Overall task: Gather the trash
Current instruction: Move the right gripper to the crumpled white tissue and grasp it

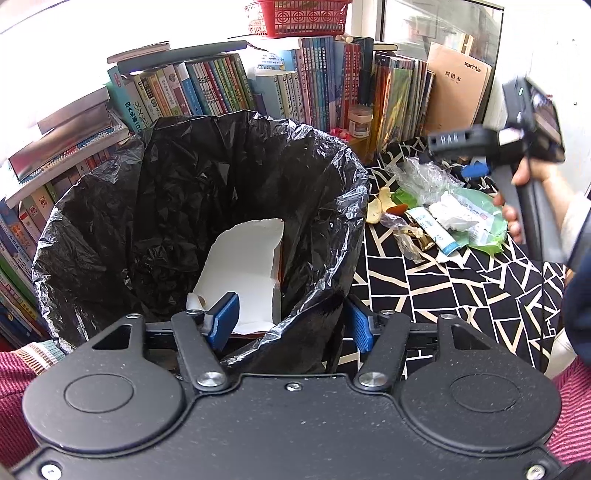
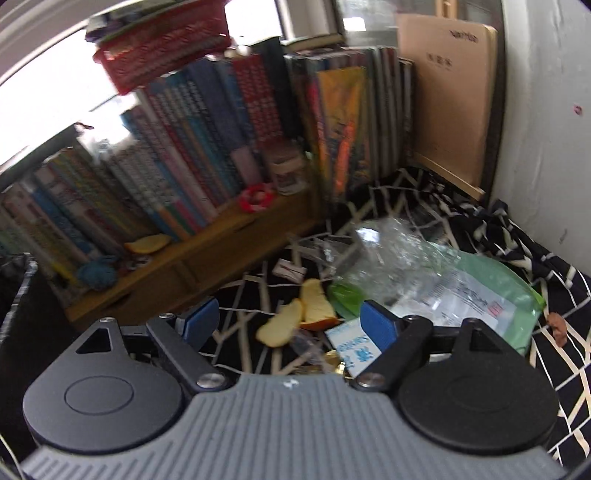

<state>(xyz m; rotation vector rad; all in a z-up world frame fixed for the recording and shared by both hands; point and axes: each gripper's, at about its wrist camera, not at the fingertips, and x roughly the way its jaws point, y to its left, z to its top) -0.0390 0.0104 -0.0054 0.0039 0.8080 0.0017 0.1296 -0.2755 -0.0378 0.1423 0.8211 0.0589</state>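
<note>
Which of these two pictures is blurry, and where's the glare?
Right wrist view: motion-smeared, the books and red basket streaked. Left wrist view: sharp on the bin bag, though the window at top left is blown out white.

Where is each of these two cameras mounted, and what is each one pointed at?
Left wrist view: sits on the left tongs, looking down into the black-lined bin holding white paper; a striped sleeve shows.
Right wrist view: sits on the open right tongs, blurred, facing the trash pile on the patterned cloth.
Shared: books, red basket, peels, green packet; the left view also catches the right tongs.
</note>
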